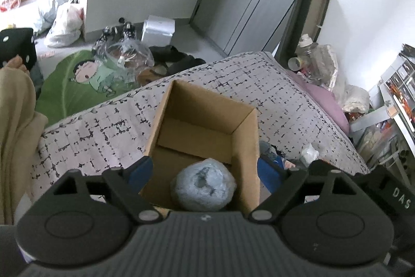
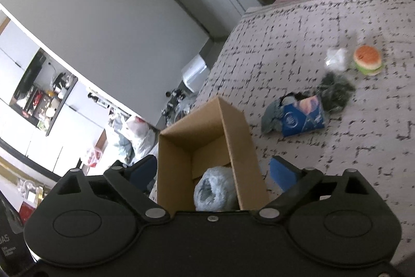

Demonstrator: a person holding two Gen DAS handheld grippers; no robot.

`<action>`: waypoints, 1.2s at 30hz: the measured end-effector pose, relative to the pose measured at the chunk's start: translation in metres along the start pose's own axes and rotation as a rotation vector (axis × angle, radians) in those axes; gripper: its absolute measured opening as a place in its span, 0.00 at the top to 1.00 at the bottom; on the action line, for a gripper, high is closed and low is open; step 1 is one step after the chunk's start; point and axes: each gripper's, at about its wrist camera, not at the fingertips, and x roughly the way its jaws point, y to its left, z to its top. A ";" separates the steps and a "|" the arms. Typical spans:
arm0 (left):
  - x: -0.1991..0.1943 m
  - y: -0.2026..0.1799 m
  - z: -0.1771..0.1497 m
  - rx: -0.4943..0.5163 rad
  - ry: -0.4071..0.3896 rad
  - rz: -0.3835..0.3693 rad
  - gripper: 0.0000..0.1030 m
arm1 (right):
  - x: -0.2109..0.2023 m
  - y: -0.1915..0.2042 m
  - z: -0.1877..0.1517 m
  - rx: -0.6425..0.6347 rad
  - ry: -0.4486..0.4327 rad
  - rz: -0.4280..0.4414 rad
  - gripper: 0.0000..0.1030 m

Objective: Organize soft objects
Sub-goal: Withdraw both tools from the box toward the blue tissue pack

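My left gripper [image 1: 205, 170], right gripper [image 2: 212, 173]: both released, empty | pale bundle [image 1: 203, 184] in box [image 1: 205, 105] | blue pouch [image 2: 301, 118] at 2 o'clock, right nearer.

Gripper housing hides the near edge of the pale blue bundle [image 1: 203, 183] inside the cardboard box [image 1: 202, 105]; the box's near wall is hidden too. The burger toy [image 2: 367, 63] appears blurred.

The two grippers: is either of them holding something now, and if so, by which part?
Nothing is held. The left gripper and right gripper stand open above the cardboard box; the pale blue bundle lies loose inside.
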 end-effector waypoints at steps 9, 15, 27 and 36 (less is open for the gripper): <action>-0.022 -0.021 -0.004 0.033 -0.038 -0.004 0.16 | -0.033 -0.010 0.007 -0.011 -0.058 -0.019 0.00; -0.033 -0.037 -0.007 0.081 -0.059 -0.006 0.16 | -0.052 -0.013 0.012 -0.031 -0.097 -0.022 0.00; -0.046 -0.066 -0.019 0.124 -0.070 0.007 0.16 | -0.086 -0.028 0.018 -0.057 -0.159 -0.047 0.00; -0.050 -0.089 -0.030 0.163 -0.078 0.006 0.16 | -0.108 -0.049 0.023 -0.060 -0.200 -0.080 0.00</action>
